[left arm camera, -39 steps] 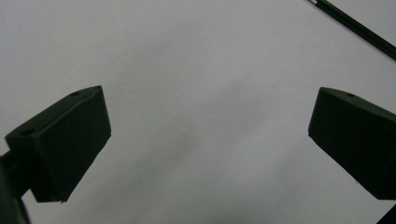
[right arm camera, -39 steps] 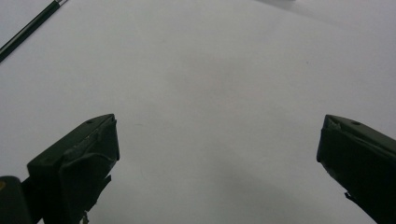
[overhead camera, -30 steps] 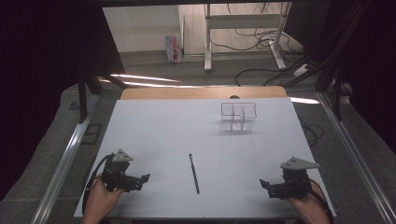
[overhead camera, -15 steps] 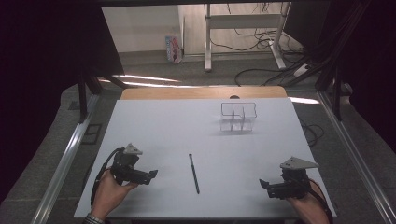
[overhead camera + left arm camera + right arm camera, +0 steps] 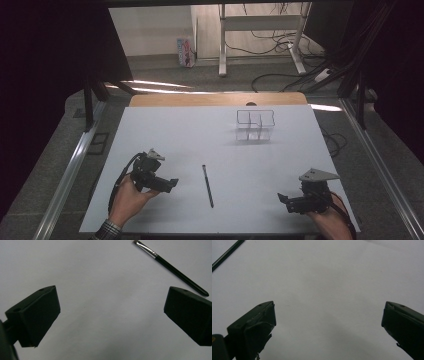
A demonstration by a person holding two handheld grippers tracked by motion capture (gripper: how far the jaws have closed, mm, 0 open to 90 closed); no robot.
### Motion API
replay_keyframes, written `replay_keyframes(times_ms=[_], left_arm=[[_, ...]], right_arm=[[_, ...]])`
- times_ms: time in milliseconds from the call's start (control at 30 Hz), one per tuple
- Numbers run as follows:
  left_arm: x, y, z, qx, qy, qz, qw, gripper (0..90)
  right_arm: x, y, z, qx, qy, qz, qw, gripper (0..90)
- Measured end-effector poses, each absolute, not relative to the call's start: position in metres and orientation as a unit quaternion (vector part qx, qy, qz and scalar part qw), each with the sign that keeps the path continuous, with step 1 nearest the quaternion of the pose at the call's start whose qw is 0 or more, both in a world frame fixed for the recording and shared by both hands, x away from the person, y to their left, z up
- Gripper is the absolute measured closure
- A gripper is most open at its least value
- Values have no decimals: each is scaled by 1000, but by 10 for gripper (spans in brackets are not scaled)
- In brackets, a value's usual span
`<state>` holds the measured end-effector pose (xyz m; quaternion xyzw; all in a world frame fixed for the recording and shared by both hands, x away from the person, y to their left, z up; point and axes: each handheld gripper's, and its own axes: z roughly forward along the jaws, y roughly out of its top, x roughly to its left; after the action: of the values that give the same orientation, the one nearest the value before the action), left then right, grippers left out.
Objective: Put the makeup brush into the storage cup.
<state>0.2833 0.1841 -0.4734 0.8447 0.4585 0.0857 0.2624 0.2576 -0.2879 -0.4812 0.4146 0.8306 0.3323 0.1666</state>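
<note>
Brush (image 5: 207, 185) flat mid-desk (image 5: 200, 135), untouched. Left gripper (image 5: 167, 184) just beside it, fingers spread, empty. Right gripper (image 5: 285, 201) well apart, spread too. Guessing approach step; next needs fingers straddling handle.

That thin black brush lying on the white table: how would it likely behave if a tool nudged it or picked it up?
The brush looks slim and straight, so probably stiff and light. Its handle seems round and glossy, so a sideways nudge from the left tool might roll it, and it could slip in a loose grip. Lying flat on the table, it leaves little height to pinch.
</note>
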Motion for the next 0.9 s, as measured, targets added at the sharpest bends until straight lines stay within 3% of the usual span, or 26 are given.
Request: replay_keyframes(times_ms=[900], left_arm=[[309,145,-473,858,448,58,245,17]], right_arm=[[258,-287,-483,415,837,315,166,0]])
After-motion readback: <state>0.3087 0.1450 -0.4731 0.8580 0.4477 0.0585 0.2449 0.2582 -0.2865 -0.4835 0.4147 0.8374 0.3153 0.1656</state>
